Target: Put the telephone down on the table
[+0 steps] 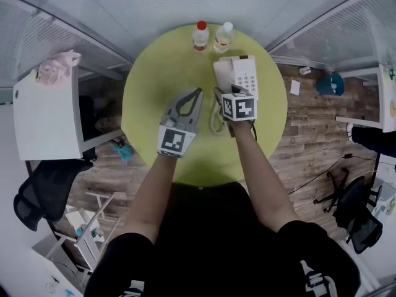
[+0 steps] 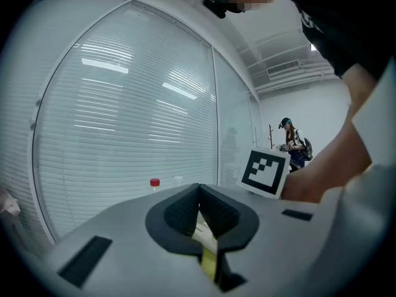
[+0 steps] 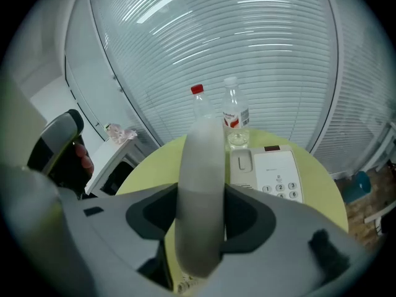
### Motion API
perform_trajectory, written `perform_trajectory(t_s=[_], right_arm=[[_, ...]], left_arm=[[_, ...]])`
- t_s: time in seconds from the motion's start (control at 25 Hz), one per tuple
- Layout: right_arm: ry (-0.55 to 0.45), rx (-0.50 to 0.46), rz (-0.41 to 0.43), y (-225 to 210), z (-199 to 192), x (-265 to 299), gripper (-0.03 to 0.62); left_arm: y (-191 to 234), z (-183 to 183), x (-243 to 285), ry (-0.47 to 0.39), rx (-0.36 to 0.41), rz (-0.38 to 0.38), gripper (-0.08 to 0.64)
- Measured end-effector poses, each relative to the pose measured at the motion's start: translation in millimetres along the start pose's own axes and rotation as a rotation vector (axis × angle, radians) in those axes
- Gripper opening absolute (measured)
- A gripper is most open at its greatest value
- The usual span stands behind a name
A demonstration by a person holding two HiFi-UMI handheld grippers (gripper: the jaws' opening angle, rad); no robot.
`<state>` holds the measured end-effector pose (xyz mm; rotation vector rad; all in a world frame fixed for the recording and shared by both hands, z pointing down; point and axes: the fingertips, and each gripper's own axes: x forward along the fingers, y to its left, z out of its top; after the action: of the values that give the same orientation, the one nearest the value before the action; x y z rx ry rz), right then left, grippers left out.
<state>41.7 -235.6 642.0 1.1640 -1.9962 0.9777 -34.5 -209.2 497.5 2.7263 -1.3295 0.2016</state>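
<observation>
Right gripper [image 3: 201, 212]: jaws spread wide and clamped on the telephone handset [image 3: 201, 156], 1 pad on each flank of it.
Left gripper [image 2: 199, 212]: jaws brought together with nothing between them, only a sliver of table showing through the gap.
Handset position: held in the air over the yellow-green table [image 1: 151, 79], just on the near side of the telephone base [image 3: 275, 175].
Long axis: runs along the right gripper's own line of sight, away from the person and toward the 2 bottles [image 1: 211, 36] at the far rim — crosswise to the squeeze of the jaws.
Way down: bare table lies directly beneath the handset and to the left of the base, so I judge the move to be a straight lowering.
Cord: the coiled cord [image 1: 215, 119] hangs between the 2 grippers and could bunch under the handset as it lands.
Nearer hand: the right one has the handset already — the left hovers beside it, well clear of the base, and looks unneeded.
</observation>
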Motion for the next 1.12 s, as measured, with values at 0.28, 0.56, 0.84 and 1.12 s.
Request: perform_trajectory(t_s=[0.28,0.56,0.84,1.12], right_arm=[[-0.005,0.030,-0.037,42.0,3.0,-9.8,0.212],[-0.032,0.053,-0.054,88.3,13.9,-7.3,0.212],[-0.041,0.061,-0.043,129.7,13.0,6.6,0.212],[-0.021,0.062,-0.029,161.7,5.7,33.0,0.212]], left_arm=[[30.2,1.3,-34.2,-0.026,-0.004,-0.051,0.012],[66.8,4.9,-66.8,-0.054,-0.007,-0.068,0.014],[91.7,-6.5,-87.9,-0.007,-0.011,-0.082,0.014],[117.3,-20.3,-108.2,0.006,-0.022,-0.071,0.014]])
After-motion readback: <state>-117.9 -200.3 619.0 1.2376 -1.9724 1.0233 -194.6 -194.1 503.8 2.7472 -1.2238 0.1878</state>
